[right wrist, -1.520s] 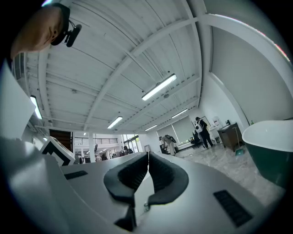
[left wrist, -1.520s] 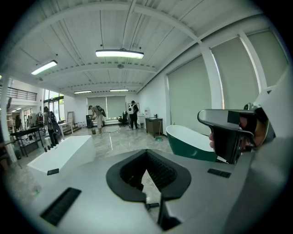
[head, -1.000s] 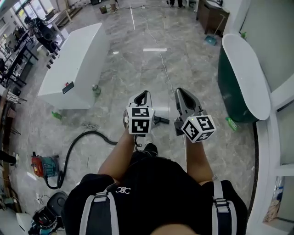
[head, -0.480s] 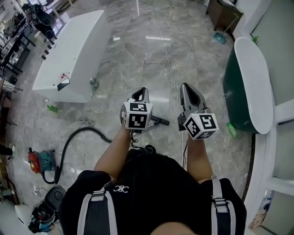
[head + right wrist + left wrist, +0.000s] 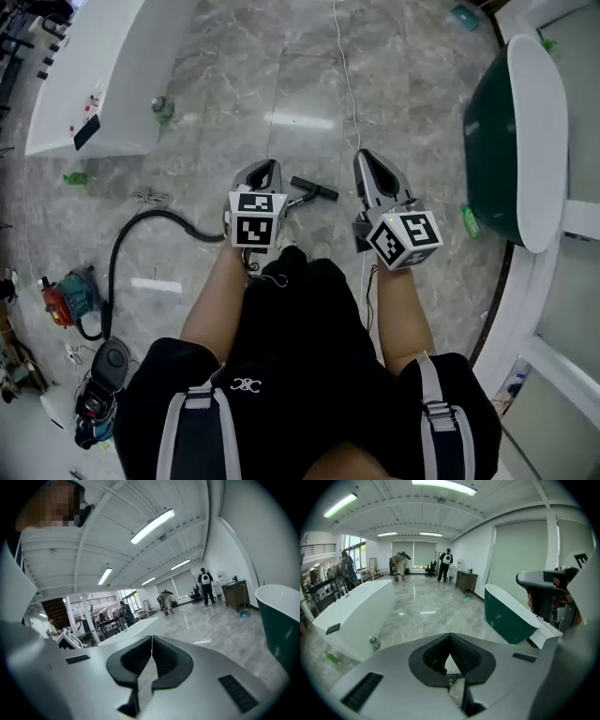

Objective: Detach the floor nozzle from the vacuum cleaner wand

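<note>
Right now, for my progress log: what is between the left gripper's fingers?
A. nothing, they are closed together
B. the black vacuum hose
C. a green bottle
A: the left gripper in its own view has its fingers meeting, nothing between them, only grey marble floor beyond.

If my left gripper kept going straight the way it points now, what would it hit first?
Most likely the marble floor: the left gripper, jaws shut, points forward and down between the white counter and the green tub. Depth is hard to judge.
</note>
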